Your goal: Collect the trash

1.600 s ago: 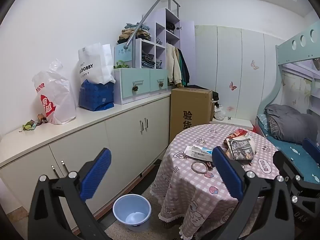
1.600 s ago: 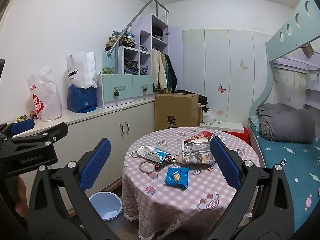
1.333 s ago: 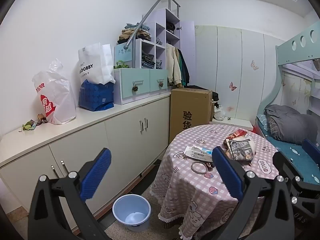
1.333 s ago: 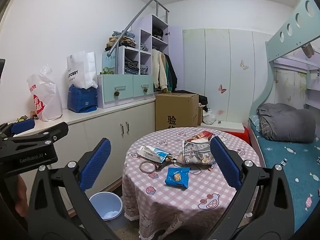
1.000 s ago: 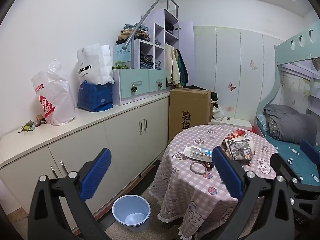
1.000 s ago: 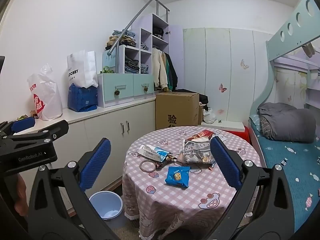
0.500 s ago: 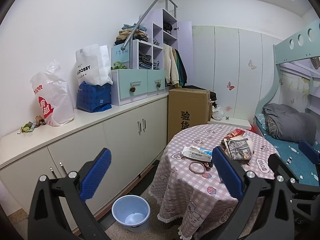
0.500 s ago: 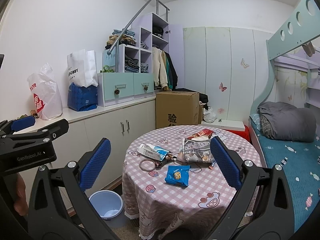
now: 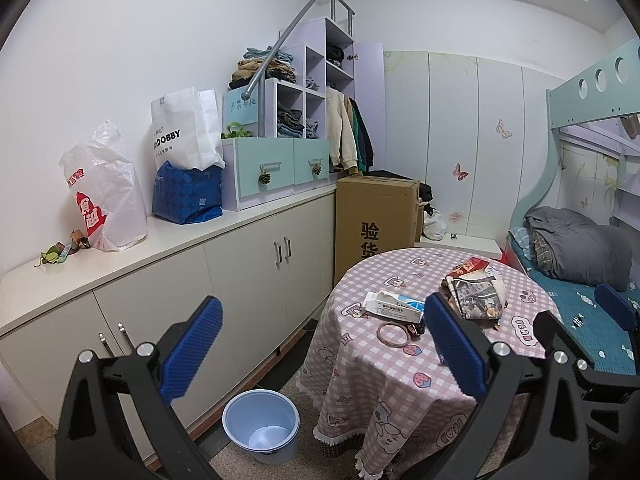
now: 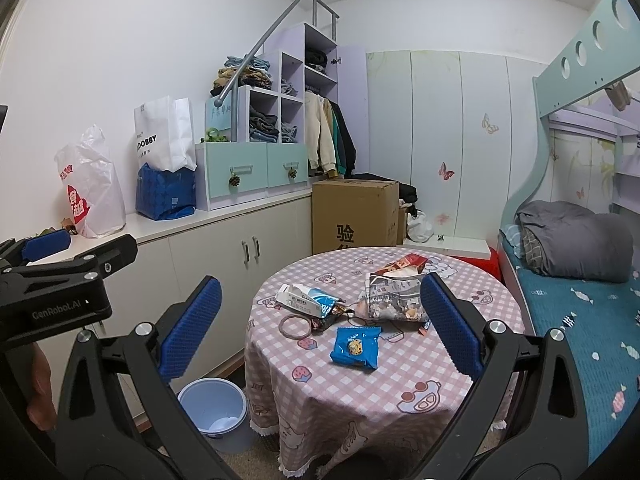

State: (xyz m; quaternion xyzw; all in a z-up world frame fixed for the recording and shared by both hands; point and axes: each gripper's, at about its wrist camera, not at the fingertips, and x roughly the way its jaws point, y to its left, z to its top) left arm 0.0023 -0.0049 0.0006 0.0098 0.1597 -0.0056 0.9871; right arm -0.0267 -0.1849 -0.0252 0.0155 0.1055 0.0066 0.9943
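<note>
A round table point(image 10: 400, 384) with a pink checked cloth carries the trash: a blue cookie packet point(image 10: 355, 347), a white and blue carton point(image 10: 307, 299), a crumpled printed bag point(image 10: 394, 294), a red wrapper point(image 10: 406, 261) and a ring of tape point(image 10: 295, 326). A pale blue bin point(image 10: 212, 410) stands on the floor left of the table. My right gripper point(image 10: 316, 326) is open, well short of the table, holding nothing. My left gripper point(image 9: 320, 348) is open too, with the carton point(image 9: 394, 305) and the bin point(image 9: 262, 424) ahead of it.
White cabinets point(image 9: 240, 264) run along the left wall, with plastic bags point(image 9: 104, 196), a blue bag and drawers on the countertop. A cardboard box point(image 9: 372, 216) stands behind the table. A bunk bed point(image 10: 580, 280) with a grey blanket fills the right side.
Both views have drifted slightly; the table sits a little nearer and lower. Both grippers stay open and the trash has not moved.
</note>
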